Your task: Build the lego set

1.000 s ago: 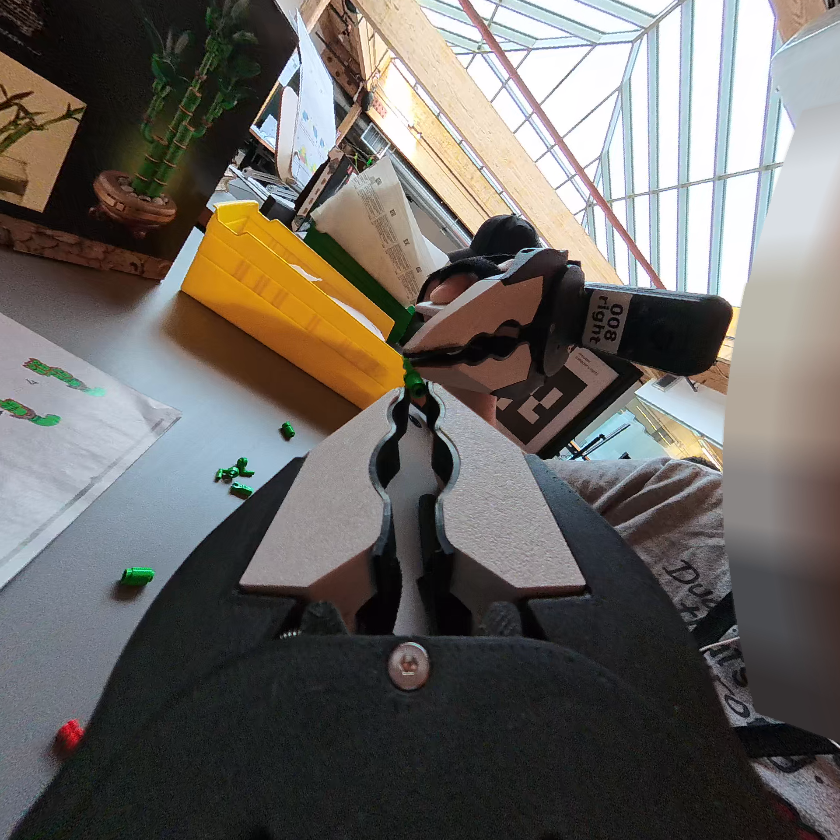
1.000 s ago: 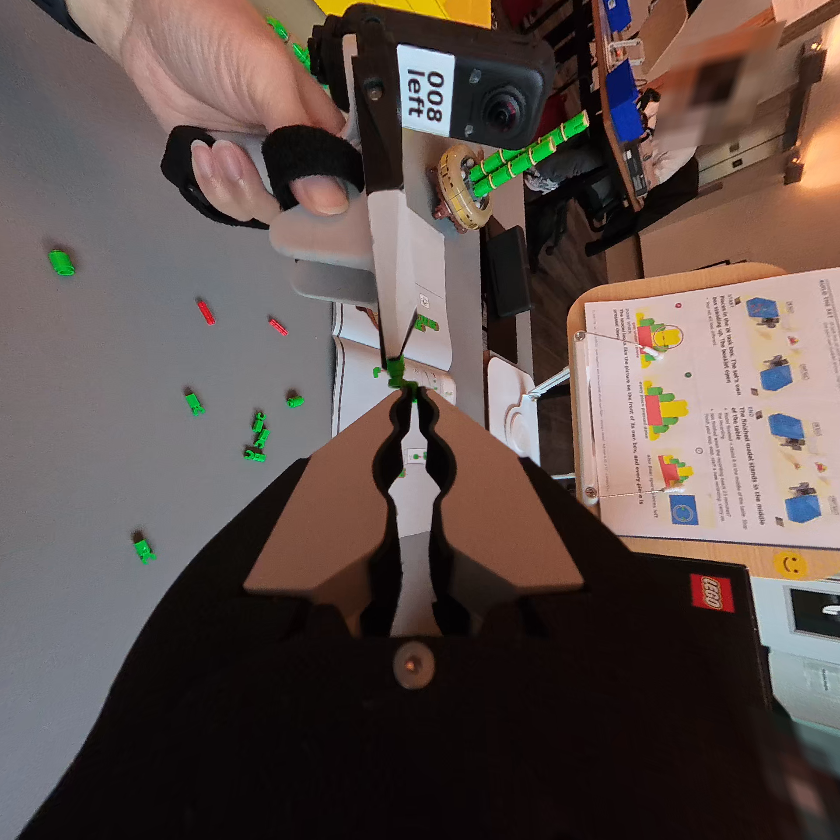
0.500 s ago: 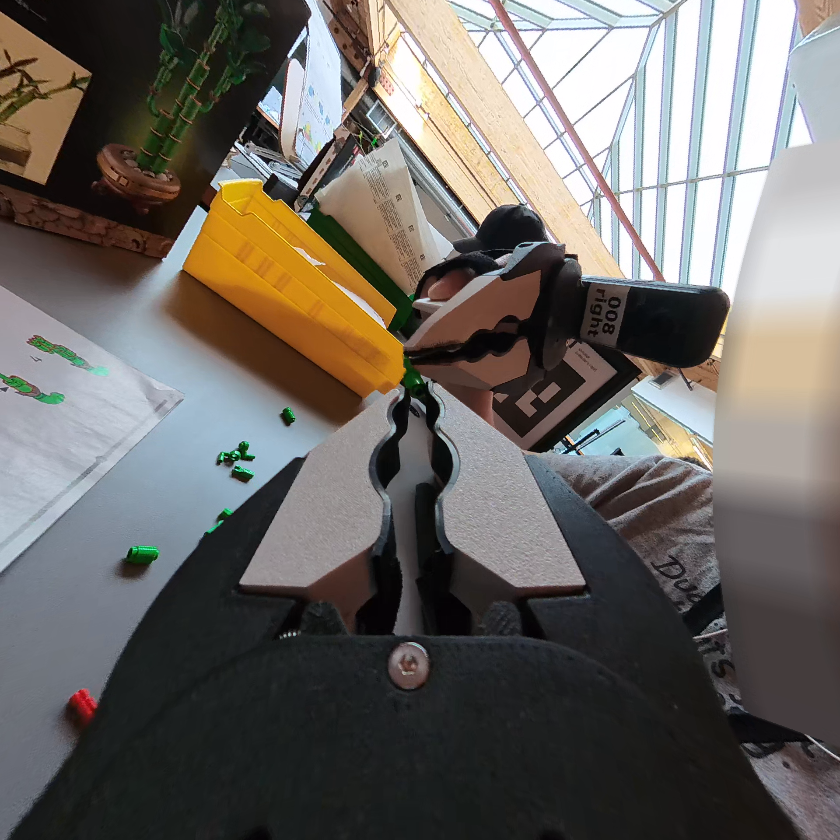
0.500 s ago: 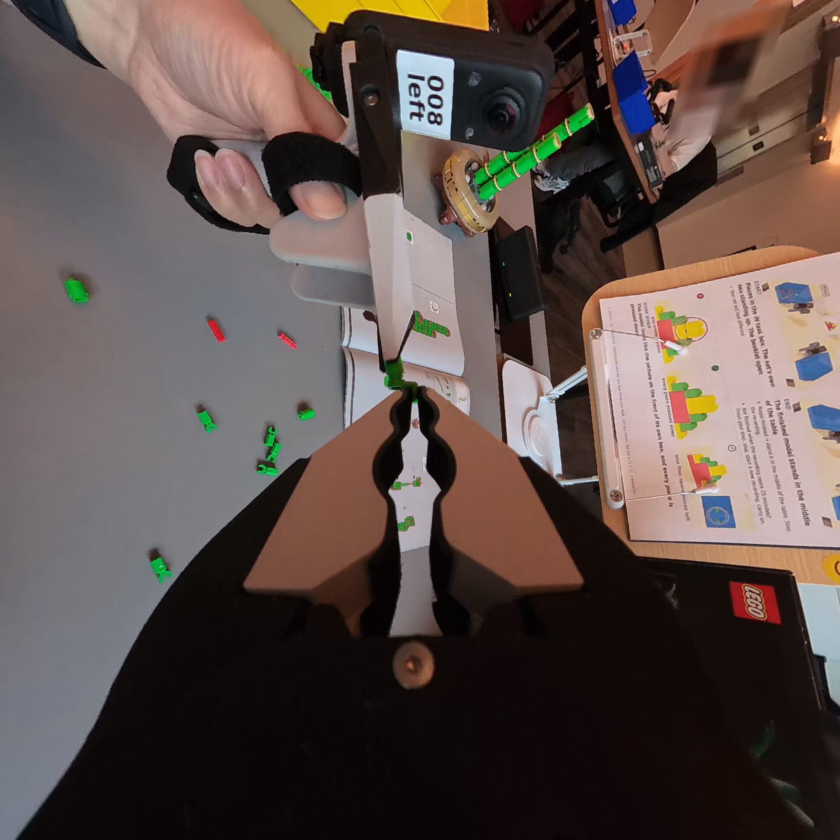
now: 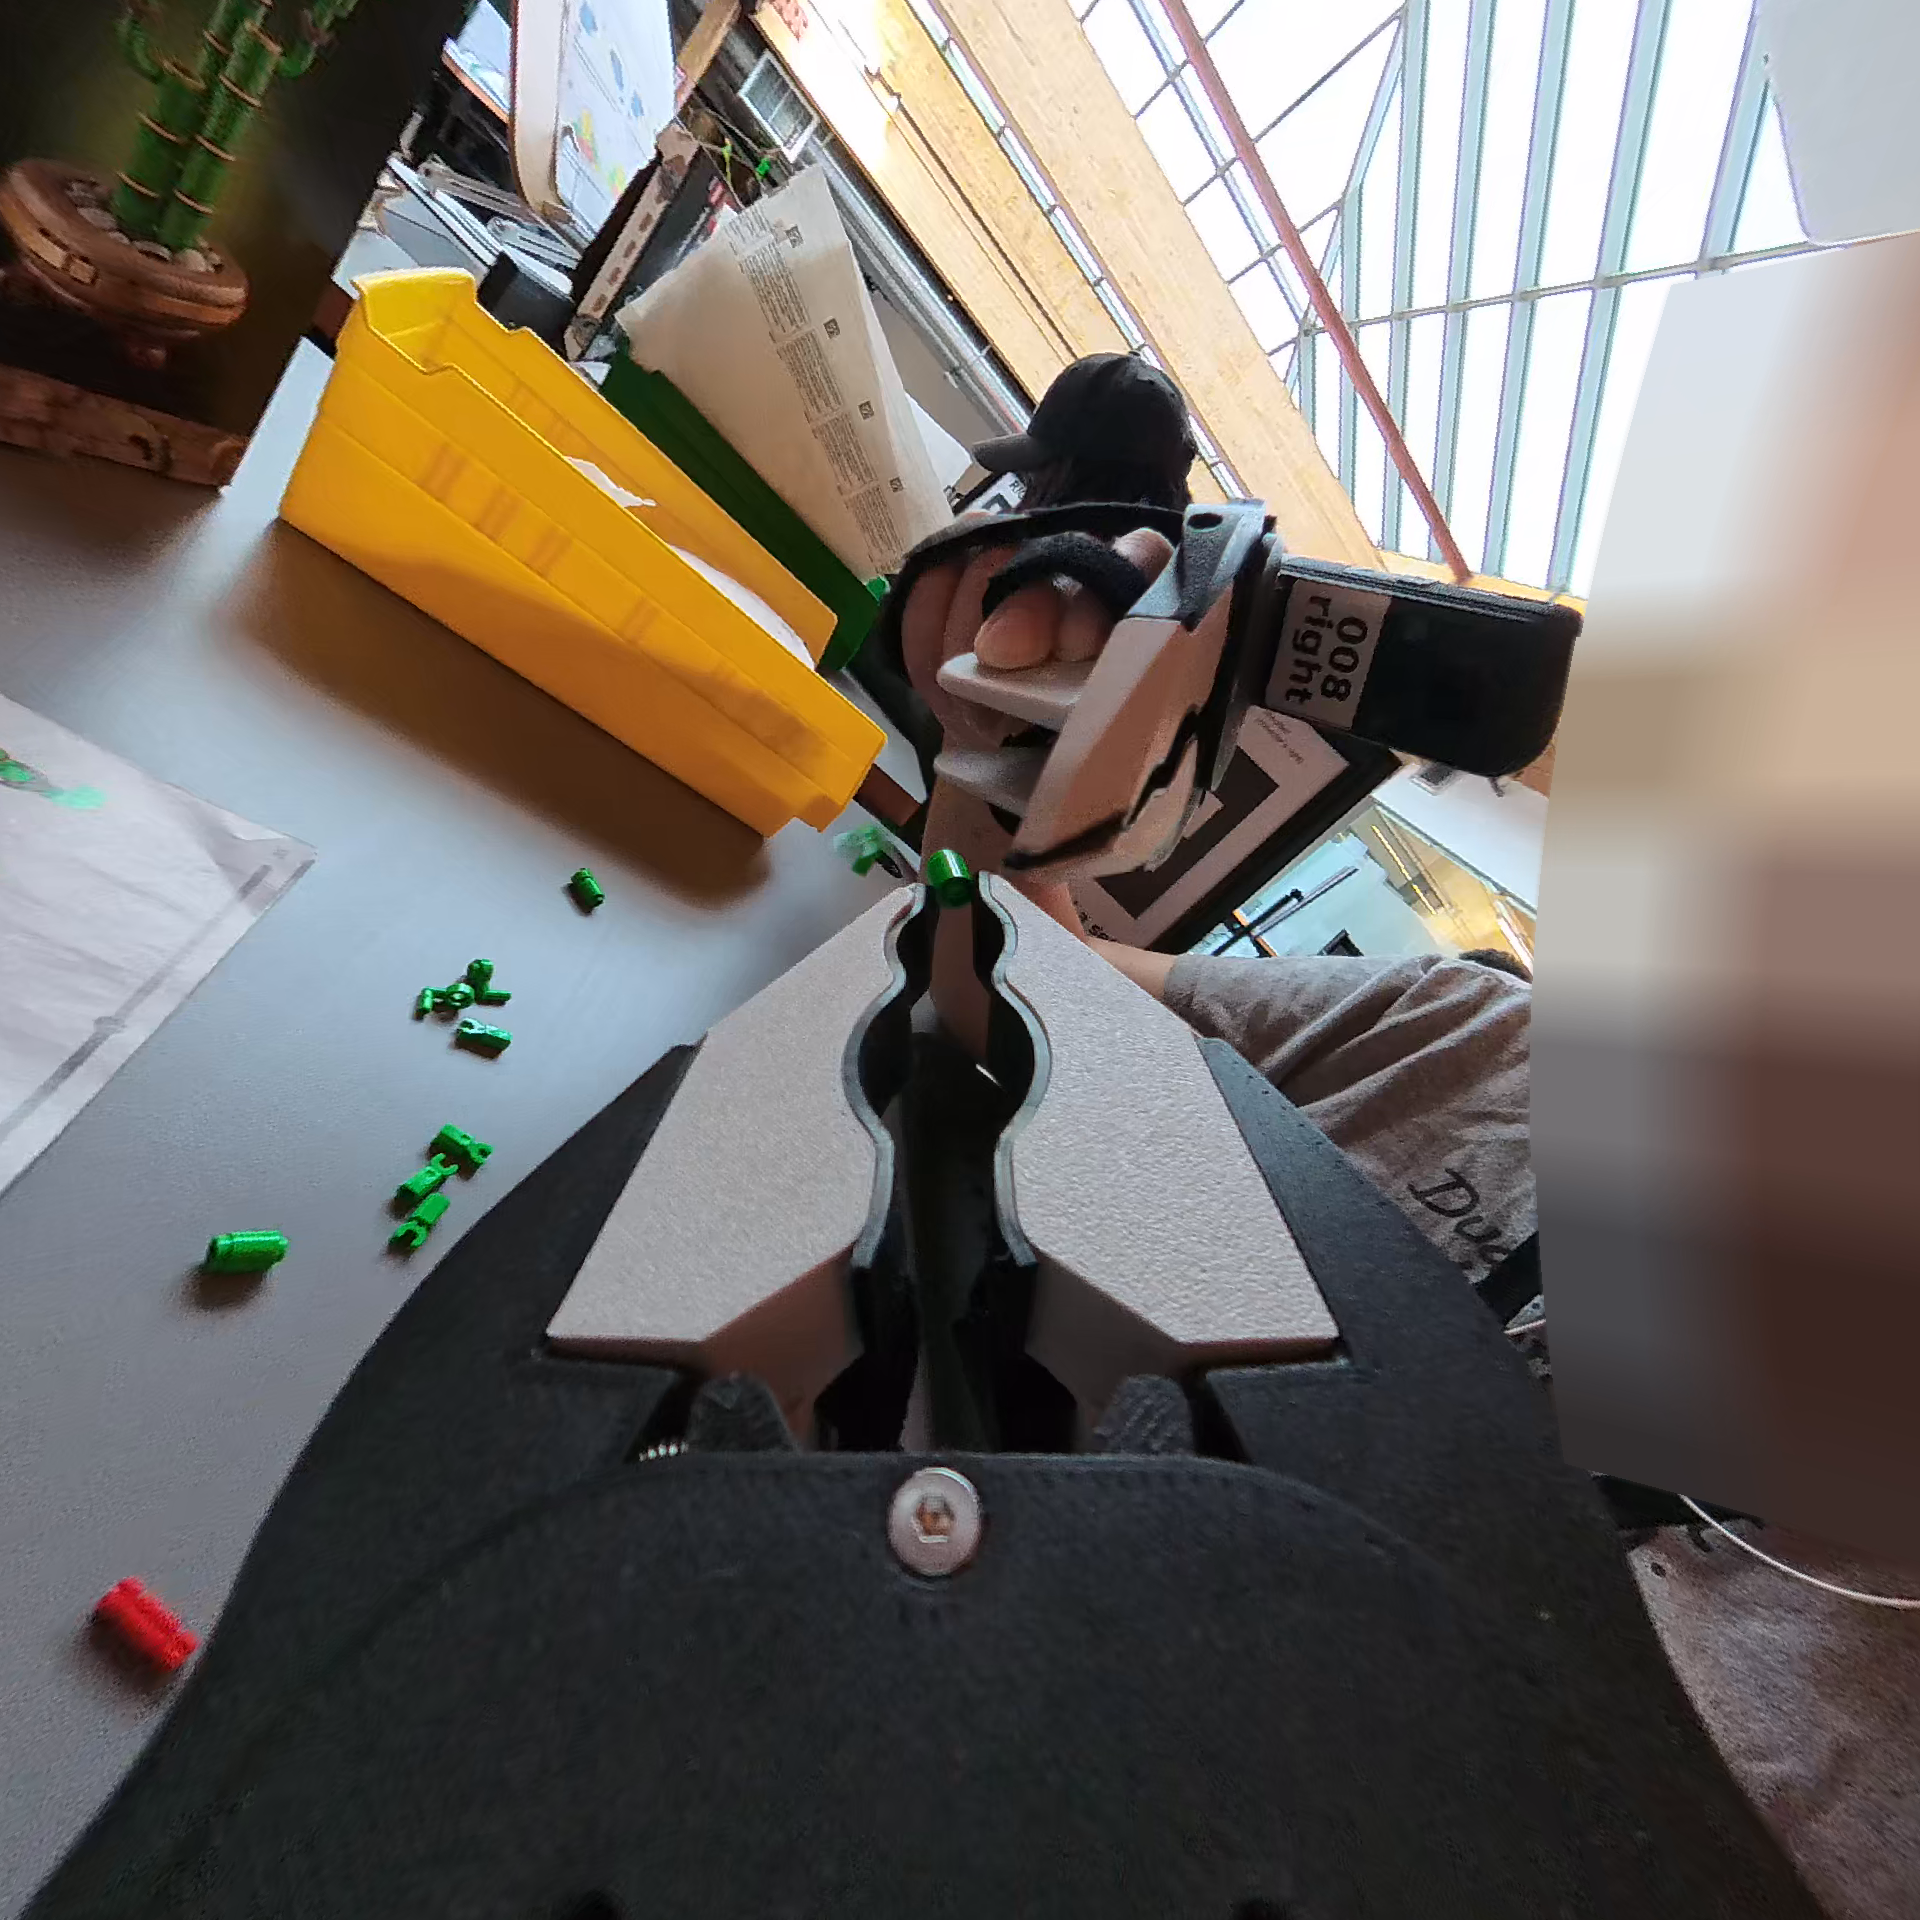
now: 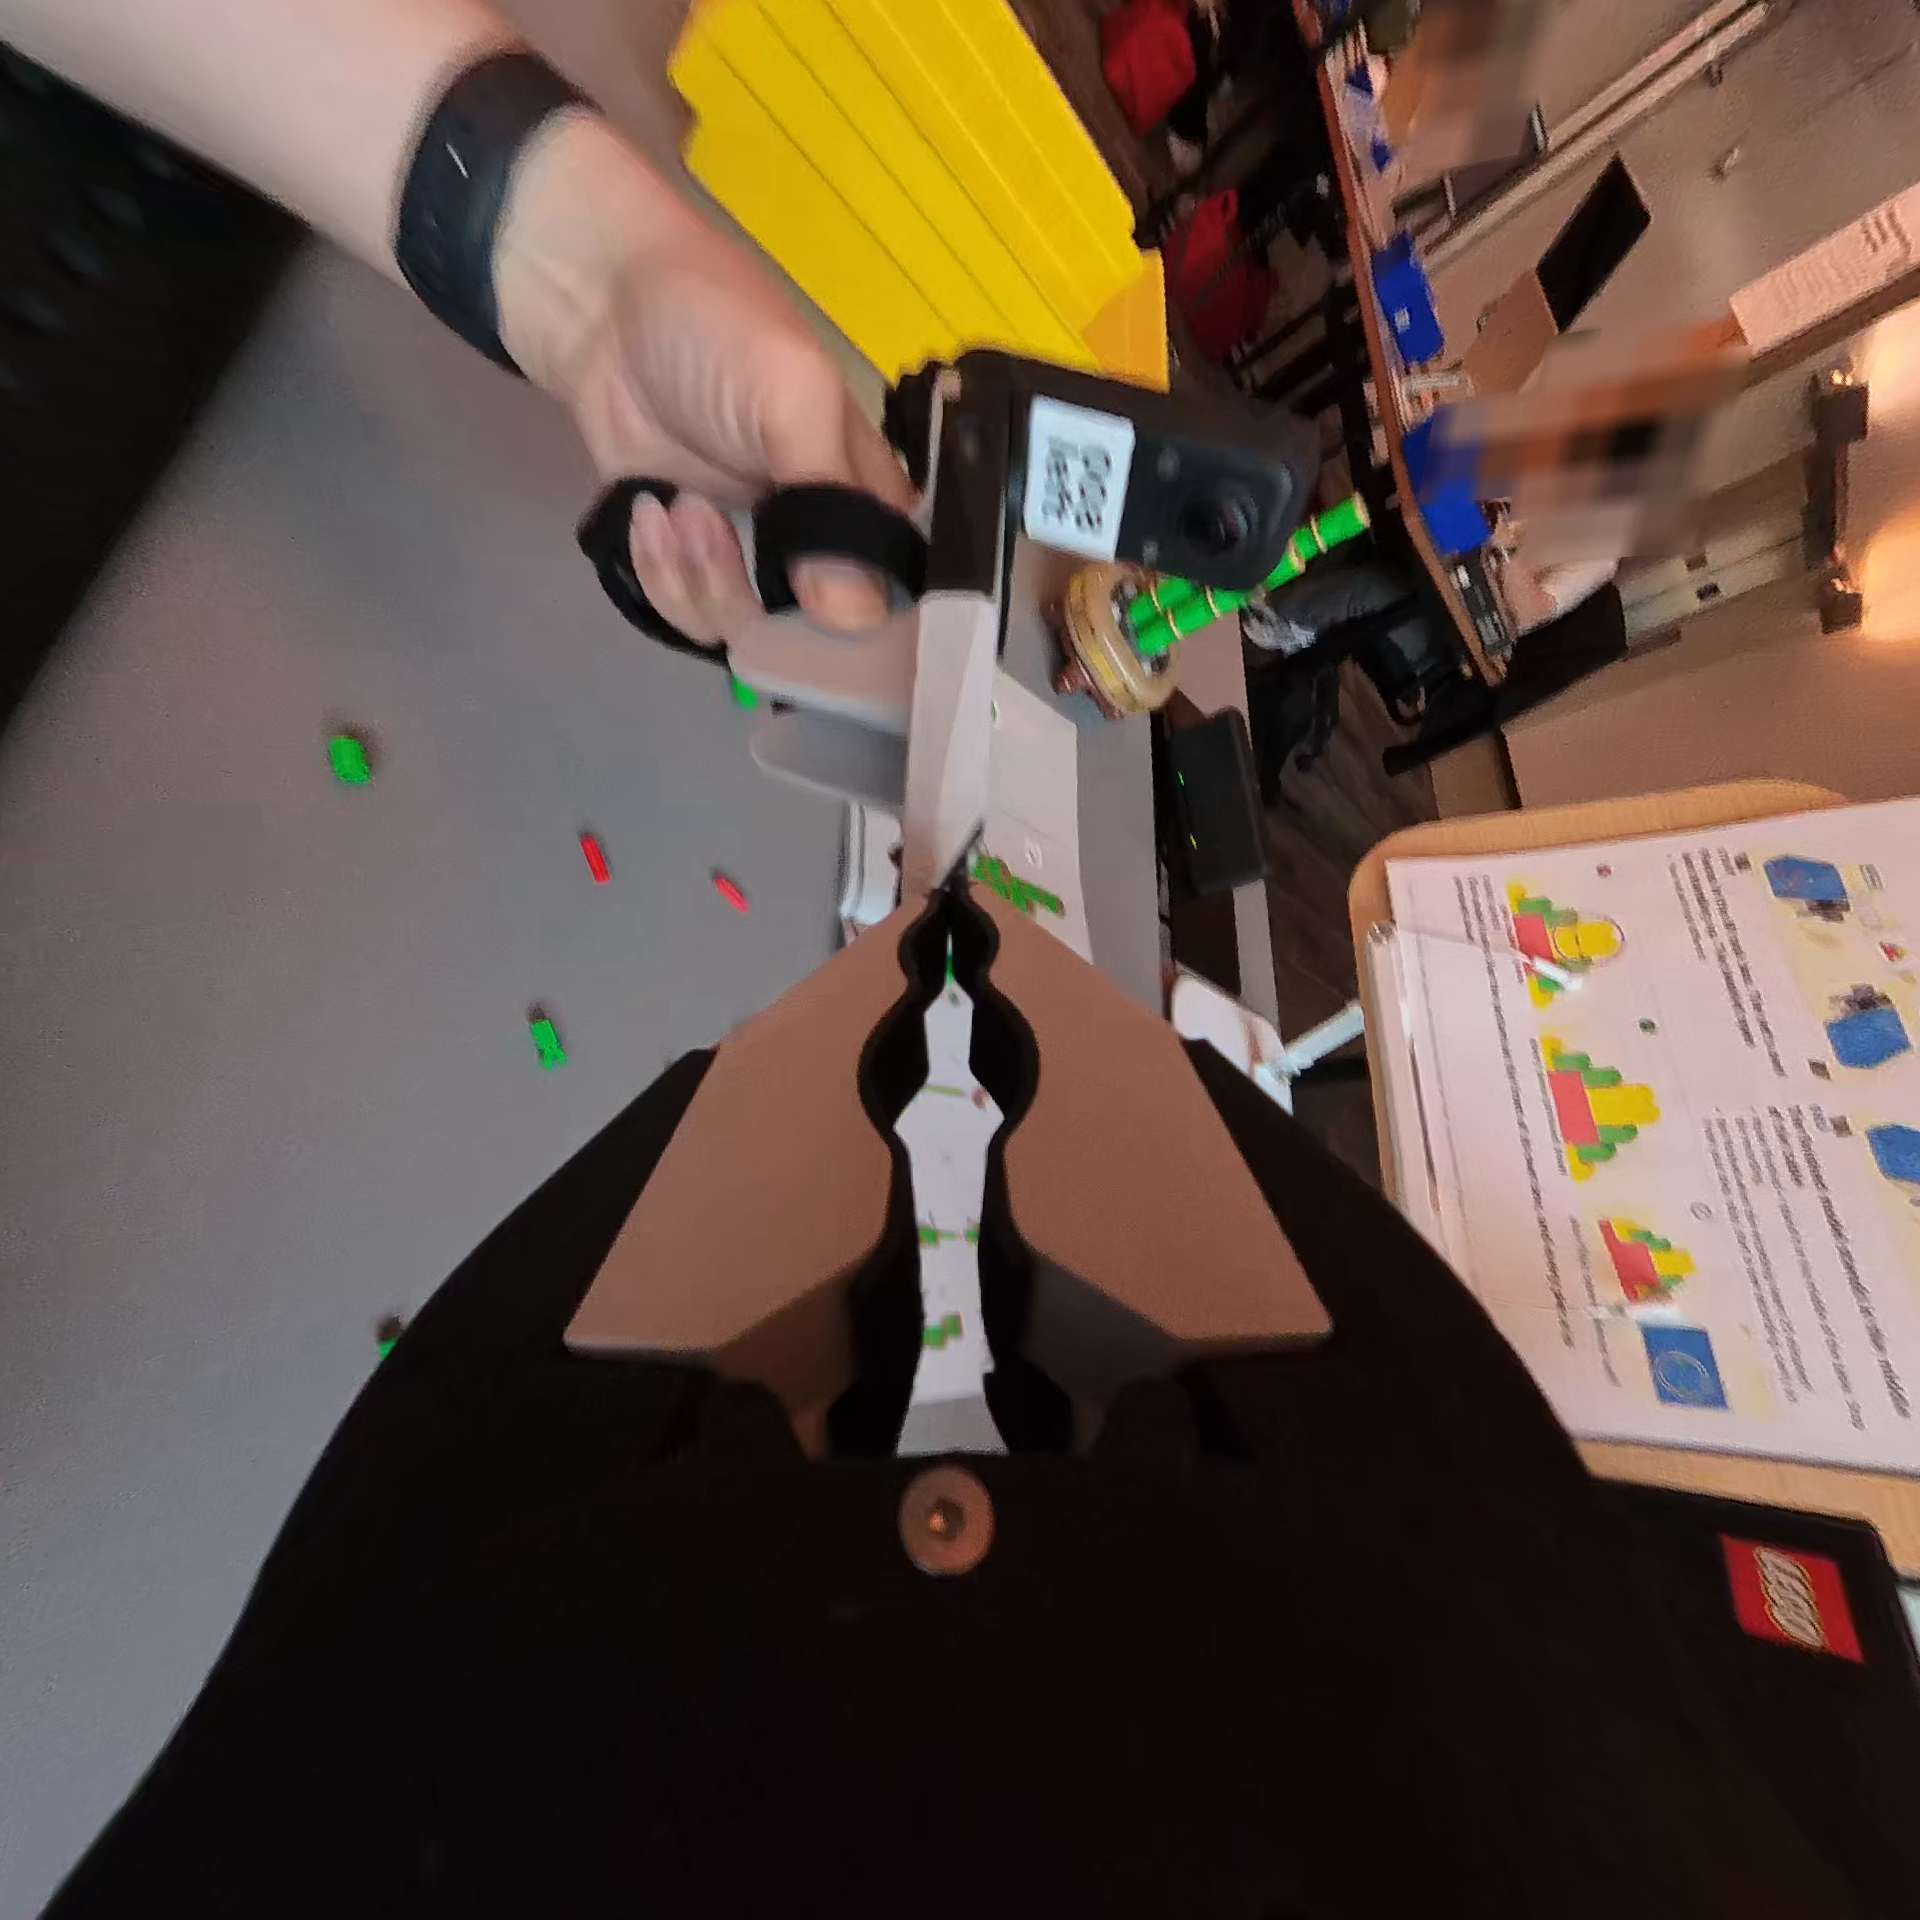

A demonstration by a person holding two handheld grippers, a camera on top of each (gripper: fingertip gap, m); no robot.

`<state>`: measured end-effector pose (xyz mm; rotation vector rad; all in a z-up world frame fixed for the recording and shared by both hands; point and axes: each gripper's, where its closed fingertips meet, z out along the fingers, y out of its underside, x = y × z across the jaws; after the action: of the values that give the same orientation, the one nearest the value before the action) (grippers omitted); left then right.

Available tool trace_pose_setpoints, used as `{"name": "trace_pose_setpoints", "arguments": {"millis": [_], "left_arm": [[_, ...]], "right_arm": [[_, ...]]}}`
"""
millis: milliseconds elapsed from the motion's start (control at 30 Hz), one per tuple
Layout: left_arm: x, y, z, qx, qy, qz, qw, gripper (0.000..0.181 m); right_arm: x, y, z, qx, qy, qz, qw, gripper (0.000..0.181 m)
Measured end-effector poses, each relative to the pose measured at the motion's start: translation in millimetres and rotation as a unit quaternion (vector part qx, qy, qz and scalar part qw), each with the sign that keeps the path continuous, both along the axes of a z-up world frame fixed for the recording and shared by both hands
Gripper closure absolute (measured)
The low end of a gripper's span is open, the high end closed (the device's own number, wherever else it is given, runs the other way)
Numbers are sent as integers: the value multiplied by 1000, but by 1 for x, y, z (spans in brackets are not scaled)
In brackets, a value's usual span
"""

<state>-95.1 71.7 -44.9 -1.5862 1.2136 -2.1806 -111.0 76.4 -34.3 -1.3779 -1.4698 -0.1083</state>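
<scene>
My left gripper (image 5: 948, 896) is shut on a small green cylinder piece (image 5: 948, 871) held at its fingertips, above the grey table (image 5: 416, 790). My right gripper (image 5: 1023, 854) sits just right of that piece, tilted, with its jaws together; I see nothing in it. In the right wrist view my right gripper (image 6: 948, 920) is shut, tip to tip with the left gripper (image 6: 951, 878) seen edge-on. The green piece is hidden there. Loose green pieces (image 5: 457, 997) and a red piece (image 5: 143, 1626) lie on the table.
A yellow bin (image 5: 582, 582) stands behind the grippers. An instruction sheet (image 5: 94, 914) lies on the left. A built bamboo model (image 6: 1174, 613) stands beyond the left gripper. A board with printed pages (image 6: 1662, 1122) and a black box (image 6: 1787, 1621) are on the right. Both grippers' tips are close together, under 4 cm apart.
Both grippers held a green piece tip to tip. Now the right gripper has turned and drawn slightly off, and the piece stays in the left gripper. Both views have swung.
</scene>
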Motion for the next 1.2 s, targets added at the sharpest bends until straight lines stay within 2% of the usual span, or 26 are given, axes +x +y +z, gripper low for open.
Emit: {"name": "trace_pose_setpoints", "arguments": {"millis": [33,133,200,300,500,600,733,833,933,1000,1100,1200], "left_arm": [[1,-3,0,-1,-1,-5,1000,178],[3,-6,0,4,-4,-7,1000,177],[2,-2,-2,7,-2,0,1000,178],[-3,9,-2,15,-1,19,1000,177],[-17,33,0,13,-1,47,999,177],[-22,42,-2,20,2,64,998,177],[-25,47,1,12,-2,71,997,177],[-25,50,-2,13,2,76,997,177],[-25,49,-2,12,3,74,997,177],[-25,49,-2,15,4,74,997,177],[-25,48,-2,15,5,73,997,177],[-25,47,-2,11,4,71,997,177]], "right_arm": [[-4,0,1,1,5,1,1000,181],[10,15,-4,30,-52,-49,997,181],[10,13,0,18,-22,-45,999,181],[27,19,7,12,-5,-72,997,181],[98,57,-5,-58,47,-225,972,179],[127,72,-24,-137,116,-287,941,166],[148,85,-75,-229,114,-345,903,161],[138,95,-107,-268,122,-351,889,166],[126,95,-135,-267,36,-313,911,166],[126,96,-144,-249,-3,-308,918,167],[112,99,-152,-279,50,-312,907,167],[115,107,-156,-267,53,-337,901,168]]}}
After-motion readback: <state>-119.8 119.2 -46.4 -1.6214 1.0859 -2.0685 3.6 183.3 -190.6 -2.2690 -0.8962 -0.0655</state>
